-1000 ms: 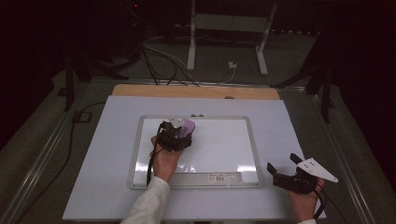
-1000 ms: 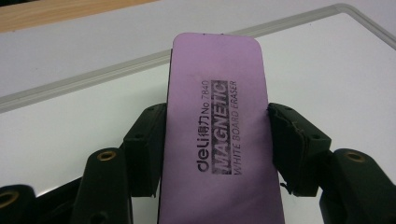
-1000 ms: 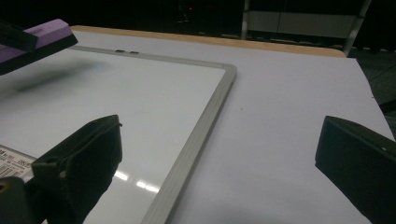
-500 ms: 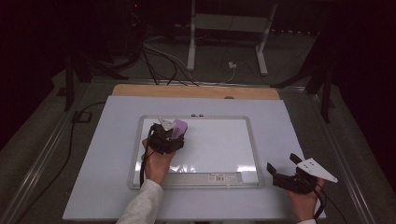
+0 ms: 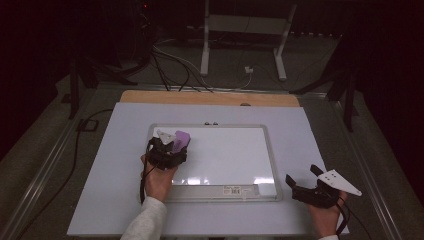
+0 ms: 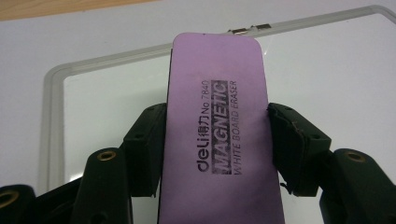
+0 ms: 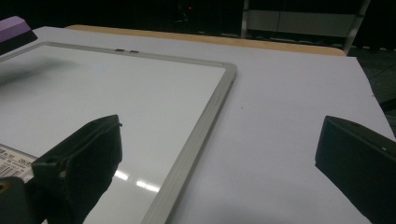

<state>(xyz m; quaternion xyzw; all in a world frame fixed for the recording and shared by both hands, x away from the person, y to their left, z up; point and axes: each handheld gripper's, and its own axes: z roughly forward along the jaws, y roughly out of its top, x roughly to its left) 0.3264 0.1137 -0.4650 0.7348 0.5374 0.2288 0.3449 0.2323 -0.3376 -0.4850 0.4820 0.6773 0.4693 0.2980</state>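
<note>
A: What lies under the left claw (image 5: 172, 145)?
B: The whiteboard (image 5: 225, 155), flat on the white table (image 5: 310, 135); the claw sits over its near-left part.

A: And what does it hold?
B: A purple eraser (image 6: 217, 135), clamped between both jaws, its printed face up.

A: The right claw (image 5: 303, 181)?
B: Jaws spread wide, gripping nothing; the whiteboard's corner lies just to its left.

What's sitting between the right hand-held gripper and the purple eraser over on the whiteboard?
Nothing but bare board: the high view shows blank white surface and grey frame of the rectangular whiteboard between the open right hand-held gripper and the purple rectangular magnetic eraser.
</note>
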